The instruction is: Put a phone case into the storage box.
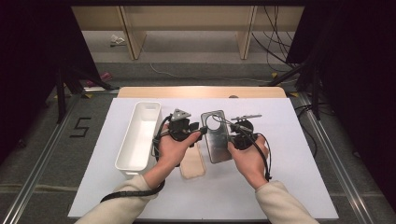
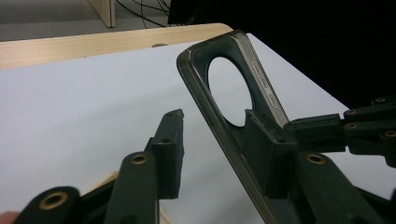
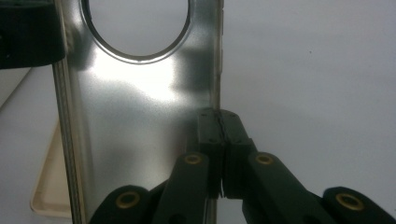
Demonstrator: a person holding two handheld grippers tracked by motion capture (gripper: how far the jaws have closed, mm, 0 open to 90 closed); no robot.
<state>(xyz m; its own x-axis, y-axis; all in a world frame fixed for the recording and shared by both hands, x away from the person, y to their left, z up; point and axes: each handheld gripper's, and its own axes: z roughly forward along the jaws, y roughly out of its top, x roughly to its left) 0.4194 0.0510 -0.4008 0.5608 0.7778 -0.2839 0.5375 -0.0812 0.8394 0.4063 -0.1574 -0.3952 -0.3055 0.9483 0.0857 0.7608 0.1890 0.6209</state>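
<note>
A dark, see-through phone case [image 1: 217,140] with a round camera hole is held tilted above the white table. My right gripper [image 1: 231,141] is shut on its right edge; the right gripper view shows both pads [image 3: 219,114] pinched on that rim [image 3: 140,116]. My left gripper [image 1: 201,132] stands open at the case's left edge. In the left gripper view the case's rim [image 2: 266,88] runs between the jaws [image 2: 214,119], close against the right-hand one. A beige phone case [image 1: 192,162] lies flat on the table below both grippers.
A long white bin [image 1: 139,140] stands left of my left hand. The white mat [image 1: 280,177] covers the table, with a wooden strip [image 1: 201,91] along its far edge. Dark stands and cables are on the floor beyond.
</note>
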